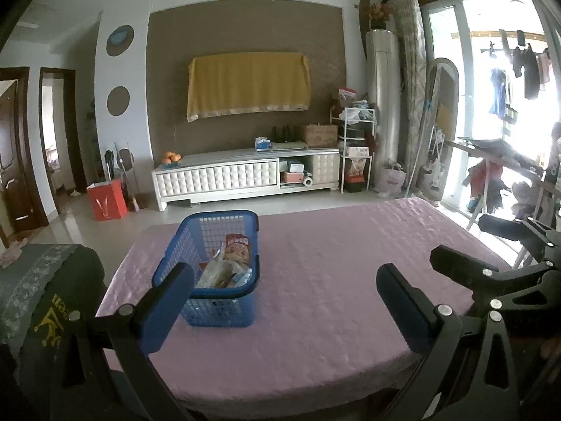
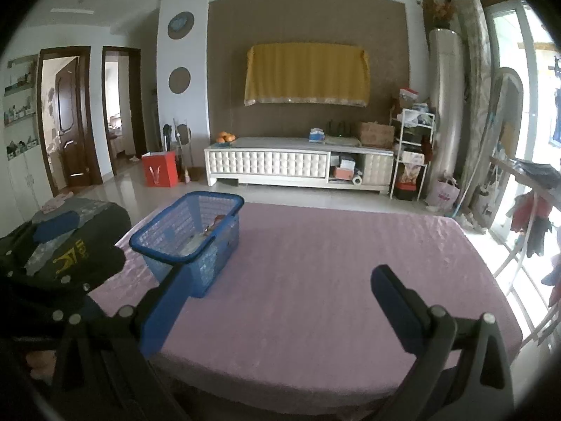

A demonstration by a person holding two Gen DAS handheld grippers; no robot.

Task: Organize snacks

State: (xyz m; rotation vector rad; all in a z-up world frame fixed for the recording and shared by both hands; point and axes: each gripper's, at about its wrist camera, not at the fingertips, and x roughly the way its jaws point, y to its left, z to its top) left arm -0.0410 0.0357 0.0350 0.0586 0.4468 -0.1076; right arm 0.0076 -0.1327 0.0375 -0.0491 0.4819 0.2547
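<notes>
A blue plastic basket (image 1: pixel 245 301) stands on the left part of the pink-clothed table (image 1: pixel 333 256). It holds several snack packets (image 1: pixel 229 263). The basket also shows in the right wrist view (image 2: pixel 217 266), with the packets mostly hidden by its wall. My left gripper (image 1: pixel 284 298) is open and empty, held just in front of the basket, its left finger overlapping the basket's near corner. My right gripper (image 2: pixel 280 301) is open and empty over the table, right of the basket. It also shows in the left wrist view (image 1: pixel 491 245) at the right edge.
A chair back draped in dark cloth (image 1: pixel 45 301) stands at the table's left. A white TV cabinet (image 1: pixel 245 179), a red box (image 1: pixel 107 200) on the floor and a white shelf rack (image 1: pixel 356 147) stand beyond the table. A clothes rack (image 1: pixel 505 161) stands at the right.
</notes>
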